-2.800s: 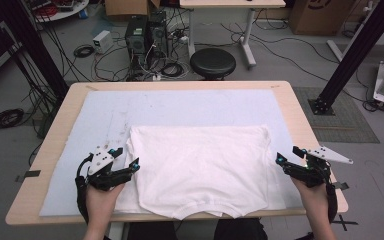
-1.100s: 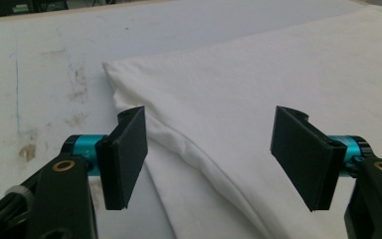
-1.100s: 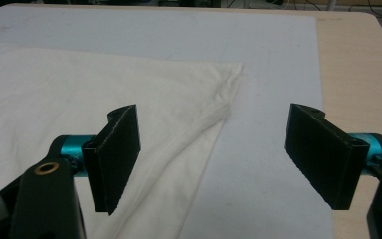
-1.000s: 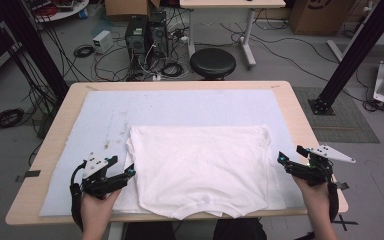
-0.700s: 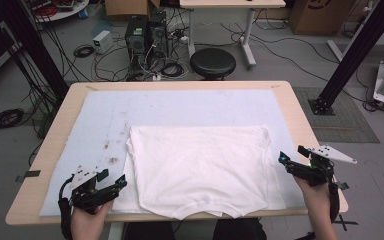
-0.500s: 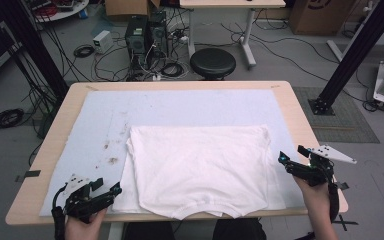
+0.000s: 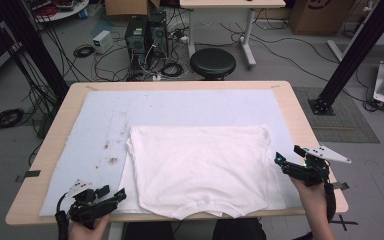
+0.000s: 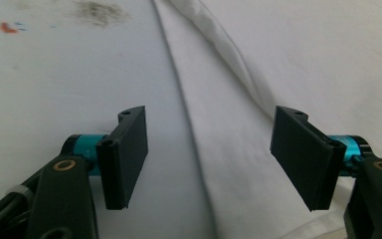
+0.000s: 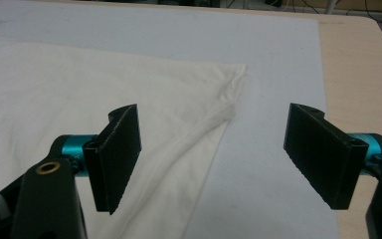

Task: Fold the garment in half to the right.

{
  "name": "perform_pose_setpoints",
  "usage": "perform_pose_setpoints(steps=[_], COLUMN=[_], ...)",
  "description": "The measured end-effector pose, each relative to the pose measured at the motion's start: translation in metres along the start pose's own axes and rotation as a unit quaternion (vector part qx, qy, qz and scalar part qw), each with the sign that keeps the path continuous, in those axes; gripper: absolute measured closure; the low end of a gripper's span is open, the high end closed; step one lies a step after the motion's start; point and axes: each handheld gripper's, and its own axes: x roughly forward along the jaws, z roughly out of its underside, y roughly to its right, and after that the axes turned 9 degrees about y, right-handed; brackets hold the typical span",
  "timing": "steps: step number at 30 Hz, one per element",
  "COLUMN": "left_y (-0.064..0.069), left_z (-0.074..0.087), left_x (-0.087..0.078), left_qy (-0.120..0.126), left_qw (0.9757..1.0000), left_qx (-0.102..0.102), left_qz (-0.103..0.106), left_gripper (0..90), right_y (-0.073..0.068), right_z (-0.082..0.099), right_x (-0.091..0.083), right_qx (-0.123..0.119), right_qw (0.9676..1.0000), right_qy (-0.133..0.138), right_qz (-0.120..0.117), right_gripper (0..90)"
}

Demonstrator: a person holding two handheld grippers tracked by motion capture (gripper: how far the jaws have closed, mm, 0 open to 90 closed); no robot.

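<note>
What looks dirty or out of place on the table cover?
Dark smudges soil the pale blue table cover left of the white T-shirt; the left gripper view also shows a small red mark. The shirt lies flat.

The white T-shirt (image 7: 200, 167) is soft, matt knit cloth, smooth across its body, with a raised stitched hem along the edge seen in the right gripper view (image 9: 199, 129). Under it lies a pale blue-grey mat (image 7: 180, 107), also matt and finely textured, marked with dark smudges (image 7: 112, 160) and a small red-orange speck (image 8: 7, 27). The table (image 7: 305, 120) beneath shows a light wood top with a dull, smooth finish. The left gripper (image 8: 209, 159) and the right gripper (image 9: 211, 154) have matt black plastic jaws with finely ribbed inner faces, glossy turquoise anodised metal collars and brass-coloured pivot pins.
</note>
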Motion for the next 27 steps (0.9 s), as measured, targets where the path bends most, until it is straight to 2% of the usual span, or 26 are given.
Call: perform_pose_setpoints(steps=[3,13,16,21,24,27], left_y=[0.010,0.030,0.040,0.047,0.046,0.046], left_z=[0.000,-0.002,-0.002,-0.003,-0.005,-0.006], left_x=[0.008,0.028,0.035,0.042,0.043,0.045], left_qy=[-0.006,-0.012,-0.018,-0.021,-0.026,-0.030], left_qw=[0.9998,0.9994,0.9979,0.9968,0.9962,0.9951], left_qx=[0.016,0.032,0.061,0.076,0.083,0.094], left_qz=[0.005,0.007,0.003,-0.004,-0.002,-0.007], left_gripper=[31.7,31.9,33.9,41.1,53.7,60.0], right_y=[0.000,-0.006,-0.009,-0.012,-0.013,-0.015], right_z=[0.000,-0.001,-0.002,-0.008,-0.014,-0.023], right_x=[-0.001,-0.003,-0.003,-0.006,-0.008,-0.008], right_qx=[0.003,-0.003,-0.006,-0.008,-0.009,-0.014], right_qw=[1.0000,1.0000,0.9999,0.9999,0.9998,0.9995], right_qy=[-0.001,0.000,-0.002,0.001,0.006,0.006], right_qz=[0.002,-0.003,-0.009,-0.013,-0.019,-0.027], right_gripper=[22.5,22.6,23.9,24.6,25.5,25.8])
